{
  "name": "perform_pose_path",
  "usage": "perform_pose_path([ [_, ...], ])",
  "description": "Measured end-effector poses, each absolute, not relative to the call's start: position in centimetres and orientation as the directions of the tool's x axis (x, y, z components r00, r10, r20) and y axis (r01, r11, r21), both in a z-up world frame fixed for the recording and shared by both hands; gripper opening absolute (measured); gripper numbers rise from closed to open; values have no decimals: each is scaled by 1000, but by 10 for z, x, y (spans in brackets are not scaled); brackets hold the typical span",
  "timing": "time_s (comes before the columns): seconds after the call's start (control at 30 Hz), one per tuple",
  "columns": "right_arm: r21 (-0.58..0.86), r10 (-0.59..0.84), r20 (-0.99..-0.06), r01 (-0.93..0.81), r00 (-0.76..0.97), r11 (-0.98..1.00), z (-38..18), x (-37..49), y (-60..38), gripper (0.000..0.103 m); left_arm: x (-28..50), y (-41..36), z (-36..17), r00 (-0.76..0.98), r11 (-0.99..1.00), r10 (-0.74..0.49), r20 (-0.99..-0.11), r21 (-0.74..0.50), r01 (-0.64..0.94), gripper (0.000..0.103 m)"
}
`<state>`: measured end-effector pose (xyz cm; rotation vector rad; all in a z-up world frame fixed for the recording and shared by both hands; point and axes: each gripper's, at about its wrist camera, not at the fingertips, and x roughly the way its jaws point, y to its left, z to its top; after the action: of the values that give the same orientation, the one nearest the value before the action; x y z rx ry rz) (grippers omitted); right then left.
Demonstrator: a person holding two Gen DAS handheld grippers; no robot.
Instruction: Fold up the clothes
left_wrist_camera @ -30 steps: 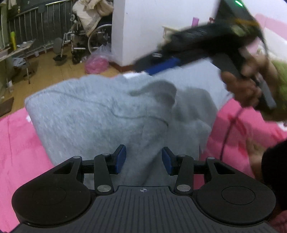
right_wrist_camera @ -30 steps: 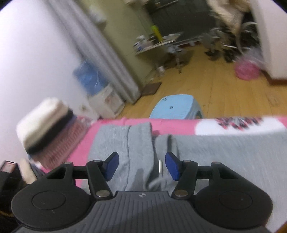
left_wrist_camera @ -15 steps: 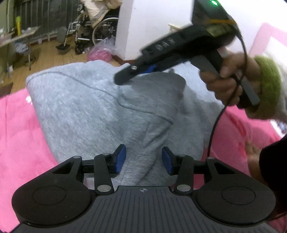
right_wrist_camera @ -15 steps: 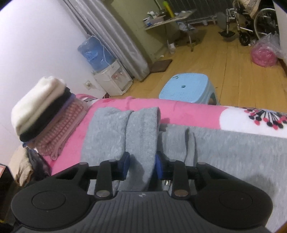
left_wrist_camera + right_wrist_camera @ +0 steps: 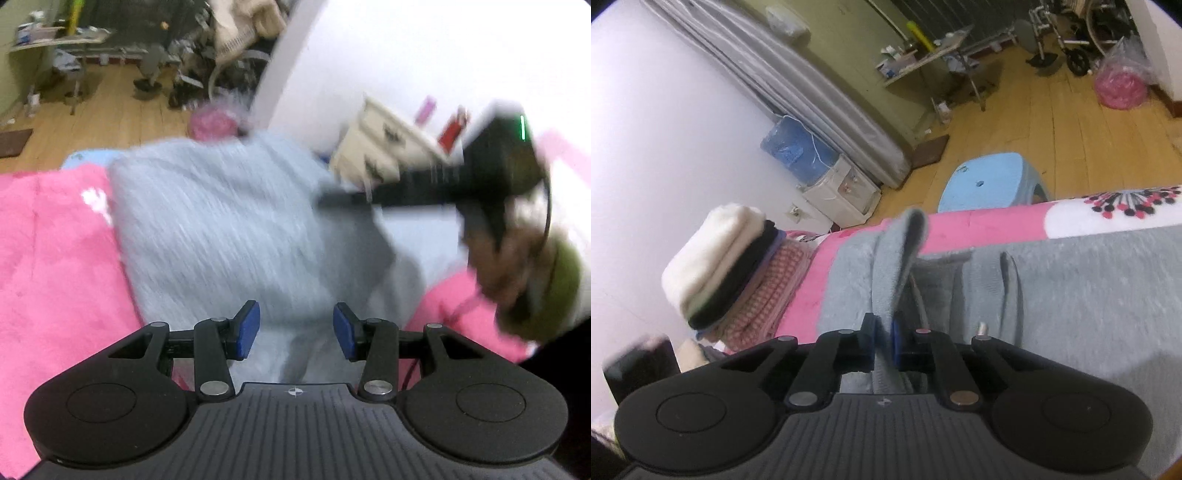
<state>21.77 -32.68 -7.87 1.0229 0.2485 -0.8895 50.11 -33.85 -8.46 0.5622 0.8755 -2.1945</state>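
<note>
A grey garment (image 5: 221,229) lies spread on a pink blanket (image 5: 55,258). In the left wrist view my left gripper (image 5: 296,329) hovers over its near part, jaws standing apart, cloth showing between the blue pads without being pressed. The right gripper's black body (image 5: 498,166) shows blurred at the right, held by a hand (image 5: 498,258). In the right wrist view my right gripper (image 5: 884,339) is closing, its pads pinching a raised strip of the grey garment (image 5: 905,240) that stands up from the rest (image 5: 1089,295).
A stack of folded clothes (image 5: 727,266) sits at the blanket's left end. Beyond the bed edge stand a blue stool (image 5: 990,184), a water dispenser (image 5: 834,184) and, in the left wrist view, a cream cabinet (image 5: 380,147). Wooden floor with clutter lies further back.
My right gripper's jaws have come together on a fold of the grey garment, which now stands lifted. The left gripper has shifted and rolled, its jaws unchanged.
</note>
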Motion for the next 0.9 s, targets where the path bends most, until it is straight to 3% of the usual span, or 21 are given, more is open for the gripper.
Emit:
perform_pose_path([
  [0.1, 656, -509, -598, 743, 619, 132, -99, 208, -326, 9, 502, -352, -80, -638, -501, -492, -592, -407, 764, 44],
  [0.3, 732, -527, -552, 678, 646, 65, -99, 189, -315, 9, 468, -379, -88, -578, -533, -523, -627, -289, 795, 44],
  [0.7, 706, -528, -613, 708, 588, -31, -121, 171, -305, 10, 426, -362, -111, -462, -610, -548, -697, -44, 791, 44],
  [0.8, 686, -513, -644, 726, 568, -56, -129, 168, -306, 14, 421, -359, -114, -451, -619, -560, -695, -12, 785, 44],
  [0.9, 678, -546, -626, 734, 557, -29, -119, 161, -303, 30, 420, -358, -116, -446, -616, -569, -691, -1, 787, 44],
])
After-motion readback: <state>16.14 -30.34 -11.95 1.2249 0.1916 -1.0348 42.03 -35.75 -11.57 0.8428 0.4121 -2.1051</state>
